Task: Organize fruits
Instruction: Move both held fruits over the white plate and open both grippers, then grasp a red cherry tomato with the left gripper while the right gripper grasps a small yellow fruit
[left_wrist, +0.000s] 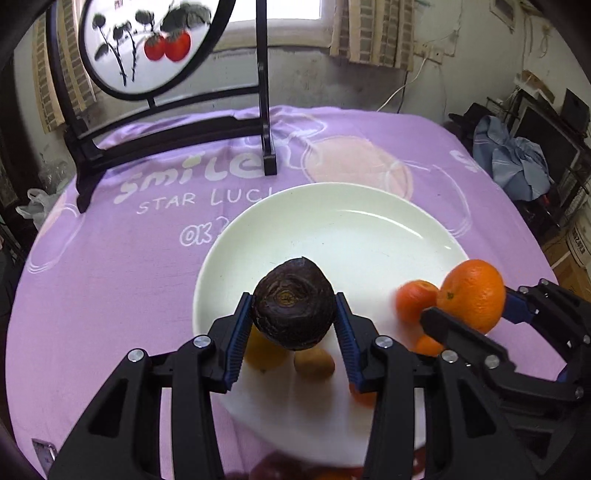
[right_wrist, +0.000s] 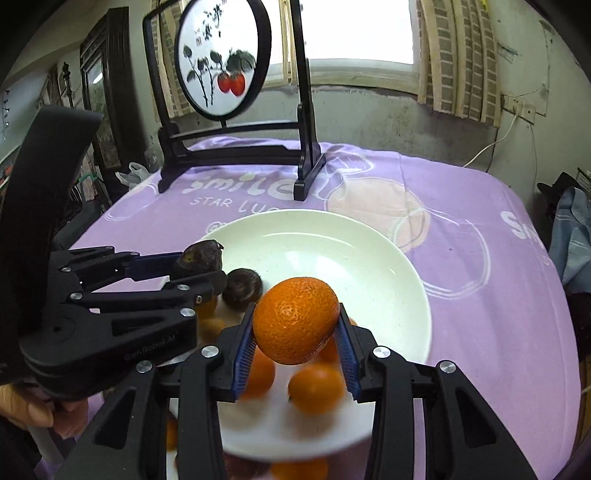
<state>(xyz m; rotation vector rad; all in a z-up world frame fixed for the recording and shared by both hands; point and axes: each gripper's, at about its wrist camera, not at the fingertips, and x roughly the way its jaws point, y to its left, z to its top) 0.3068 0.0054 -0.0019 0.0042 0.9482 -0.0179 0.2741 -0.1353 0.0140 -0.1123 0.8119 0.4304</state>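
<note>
- Fruit in both grippers: the left gripper (left_wrist: 293, 317) has its fingers clamped on a dark brown wrinkled round fruit (left_wrist: 293, 306), the right gripper (right_wrist: 297, 334) has its fingers clamped on a bright orange mandarin (right_wrist: 295, 319).
- Both loads hang above the near rim of the wide white ceramic plate (right_wrist: 351, 258). Best bet, I'd say: lower each over bare plate, then let go gently so nothing rolls.
- Watch the crowd below: small oranges (right_wrist: 316, 387), another dark fruit (right_wrist: 242, 288) and a tan one (left_wrist: 314, 363), all blurred.
- The two grippers sit near each other, so they could bump.
- Black wooden stand with a round painted screen (right_wrist: 221, 59) stands well behind on the purple-clothed desk (left_wrist: 110, 295).
</note>
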